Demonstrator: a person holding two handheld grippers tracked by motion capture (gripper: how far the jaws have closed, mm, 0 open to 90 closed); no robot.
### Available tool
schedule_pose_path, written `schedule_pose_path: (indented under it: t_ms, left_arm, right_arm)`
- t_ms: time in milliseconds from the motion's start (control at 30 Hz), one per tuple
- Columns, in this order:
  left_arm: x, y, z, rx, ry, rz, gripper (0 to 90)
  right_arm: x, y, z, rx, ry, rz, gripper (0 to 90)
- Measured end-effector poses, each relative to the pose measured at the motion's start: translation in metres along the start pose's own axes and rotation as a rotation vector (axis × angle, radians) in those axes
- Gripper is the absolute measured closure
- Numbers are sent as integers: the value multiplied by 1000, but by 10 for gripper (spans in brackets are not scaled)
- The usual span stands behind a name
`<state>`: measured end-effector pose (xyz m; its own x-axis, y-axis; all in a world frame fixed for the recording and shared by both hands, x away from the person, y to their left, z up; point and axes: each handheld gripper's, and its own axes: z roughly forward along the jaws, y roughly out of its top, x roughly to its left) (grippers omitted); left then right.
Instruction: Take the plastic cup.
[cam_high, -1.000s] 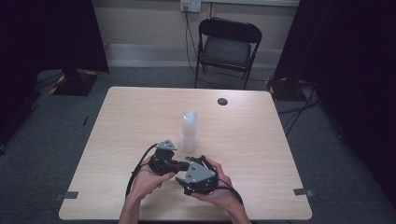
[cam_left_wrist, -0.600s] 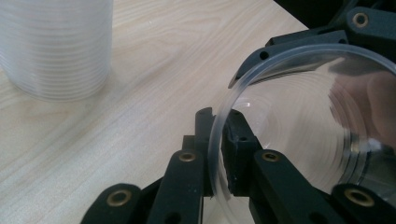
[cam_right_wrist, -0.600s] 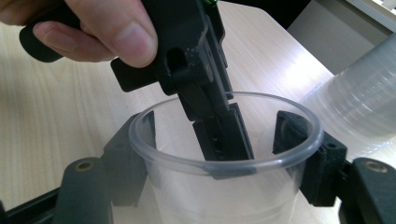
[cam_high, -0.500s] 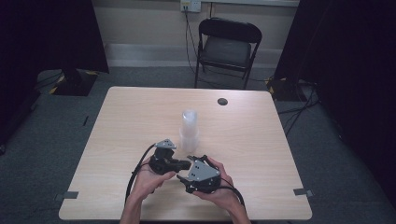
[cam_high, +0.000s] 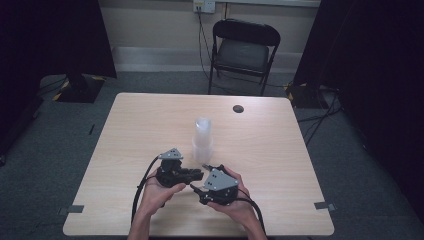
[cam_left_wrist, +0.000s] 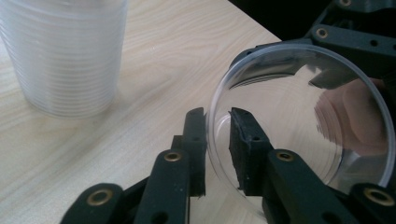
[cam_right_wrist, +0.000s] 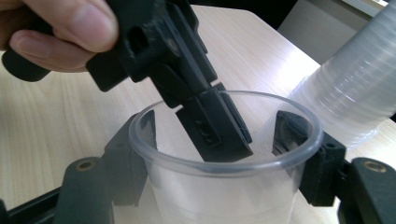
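A single clear plastic cup (cam_right_wrist: 219, 186) is held low over the table near its front edge. My right gripper (cam_right_wrist: 224, 156) is shut on the cup's body, one jaw on each side. My left gripper (cam_left_wrist: 217, 140) is shut on the cup's rim (cam_left_wrist: 299, 51), one jaw inside the cup and one outside. In the high view the left gripper (cam_high: 196, 175) and right gripper (cam_high: 198, 187) meet tip to tip in front of a tall stack of clear cups (cam_high: 202, 135). That stack (cam_left_wrist: 65, 56) stands upright just beyond the held cup.
A small black round disc (cam_high: 238, 108) lies near the table's far edge. A black folding chair (cam_high: 245, 50) stands behind the table. Both gripper cables (cam_high: 142, 187) trail toward the front edge.
The right gripper has drifted slightly to the right with the cup. Both hands stay close together and the stack has not moved.
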<state>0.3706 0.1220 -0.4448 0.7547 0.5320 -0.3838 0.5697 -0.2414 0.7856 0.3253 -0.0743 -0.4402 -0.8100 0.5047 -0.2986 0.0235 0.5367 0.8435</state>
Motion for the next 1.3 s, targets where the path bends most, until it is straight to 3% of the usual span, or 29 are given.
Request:
schedule_pose_path:
  t_ms: [467,600,667,933,1033,1300]
  left_arm:
    - [3,-3,-6,-91,53,-21,627]
    - [0,-3,-8,-119,99,-4,519]
    - [-1,-3,-11,-121,106,-15,453]
    - [-6,-5,-19,-152,186,52,323]
    - [-8,-8,-20,-179,188,65,298]
    - [-11,-18,-22,-195,195,93,281]
  right_arm:
    - [-8,-4,-2,13,-5,44,301]
    - [-10,-5,-4,19,-17,65,301]
    - [-13,-8,-4,25,-26,92,301]
    - [-24,-16,-8,24,-37,186,302]
    - [-29,-17,-10,24,-29,218,301]
    - [-43,-21,-18,-4,-48,285,300]
